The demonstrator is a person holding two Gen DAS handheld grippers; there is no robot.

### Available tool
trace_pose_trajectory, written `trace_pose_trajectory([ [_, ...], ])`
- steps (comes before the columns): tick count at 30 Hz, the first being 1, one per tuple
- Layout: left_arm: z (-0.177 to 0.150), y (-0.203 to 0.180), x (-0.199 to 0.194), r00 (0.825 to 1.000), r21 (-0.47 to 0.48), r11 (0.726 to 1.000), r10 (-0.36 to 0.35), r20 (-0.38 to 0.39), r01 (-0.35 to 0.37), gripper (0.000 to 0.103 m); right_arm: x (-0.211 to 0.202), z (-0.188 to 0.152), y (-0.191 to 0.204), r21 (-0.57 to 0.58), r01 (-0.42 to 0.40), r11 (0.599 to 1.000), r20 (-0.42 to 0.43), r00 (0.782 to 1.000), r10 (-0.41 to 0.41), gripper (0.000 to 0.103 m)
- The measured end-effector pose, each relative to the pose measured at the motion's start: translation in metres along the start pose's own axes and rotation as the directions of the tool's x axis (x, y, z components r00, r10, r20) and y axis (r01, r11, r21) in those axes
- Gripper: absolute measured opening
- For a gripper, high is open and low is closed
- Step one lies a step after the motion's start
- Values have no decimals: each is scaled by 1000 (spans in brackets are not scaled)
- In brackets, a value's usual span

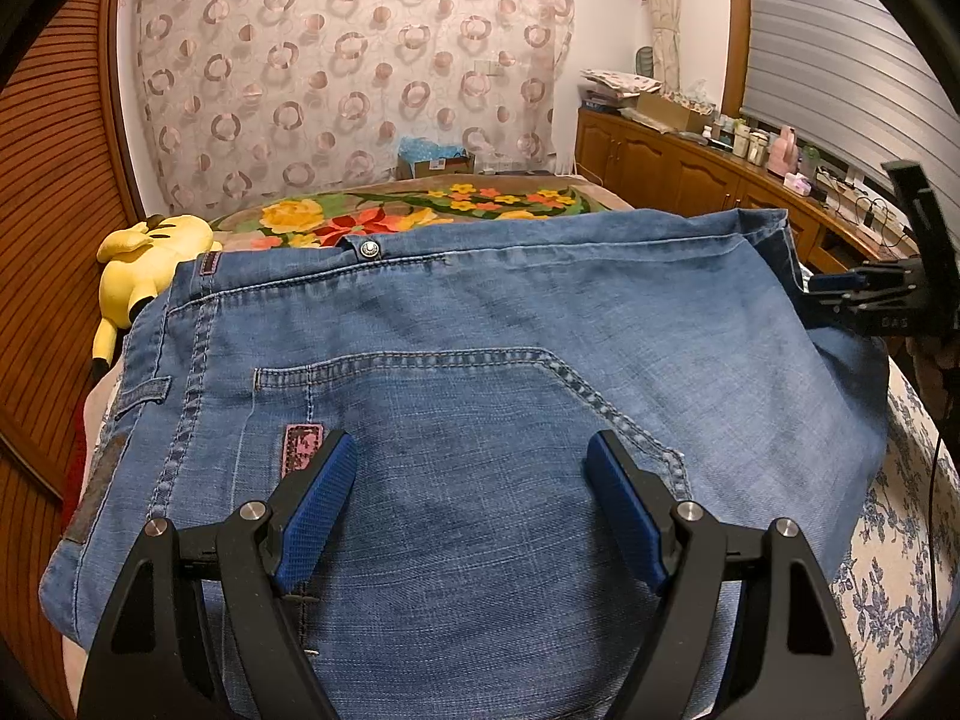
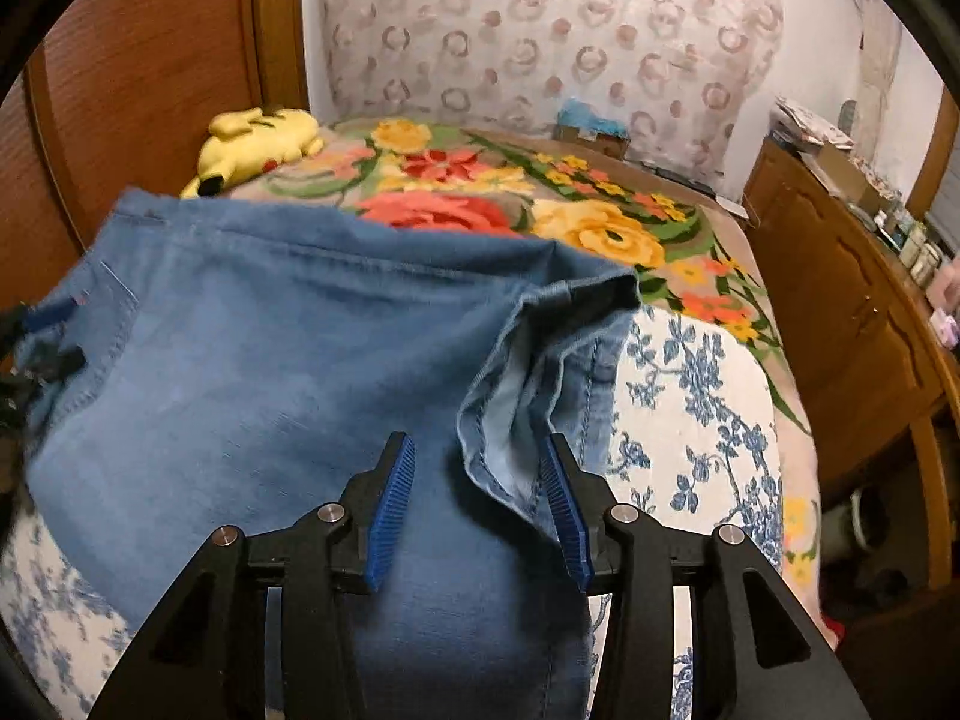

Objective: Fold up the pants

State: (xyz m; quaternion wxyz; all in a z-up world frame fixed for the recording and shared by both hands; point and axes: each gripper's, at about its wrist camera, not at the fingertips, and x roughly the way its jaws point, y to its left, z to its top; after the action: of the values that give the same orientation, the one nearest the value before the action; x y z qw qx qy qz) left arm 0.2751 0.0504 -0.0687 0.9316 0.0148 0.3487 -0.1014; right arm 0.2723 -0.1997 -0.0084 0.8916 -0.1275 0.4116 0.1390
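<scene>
On the bed (image 2: pixel 690 372), folded jeans (image 1: pixel 480 360) lie under the left gripper (image 1: pixel 471 474) and right gripper (image 2: pixel 477 489), fingers parted, gripping nothing.

One pair of jeans (image 1: pixel 480 396) lies on one bed (image 2: pixel 690 372), with one yellow plush toy (image 1: pixel 150 264) at ten o'clock. Two grippers: the left gripper (image 1: pixel 471 504) and the right gripper (image 2: pixel 477 504), each with two blue-padded fingers (image 1: pixel 315 498).
</scene>
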Motion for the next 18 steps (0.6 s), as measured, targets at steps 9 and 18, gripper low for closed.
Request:
trace_pose_trajectory([
  [9,-2,7,0,1000,-9,1000,-3,-3,3,80,-15,-15,-54,173,132,976,-5,991,-133,46],
  [18,-4,13,2,1000,-16,1000,1,-7,-1,80,-37,-51,-43,218,17,976,5,1000,-19,46],
])
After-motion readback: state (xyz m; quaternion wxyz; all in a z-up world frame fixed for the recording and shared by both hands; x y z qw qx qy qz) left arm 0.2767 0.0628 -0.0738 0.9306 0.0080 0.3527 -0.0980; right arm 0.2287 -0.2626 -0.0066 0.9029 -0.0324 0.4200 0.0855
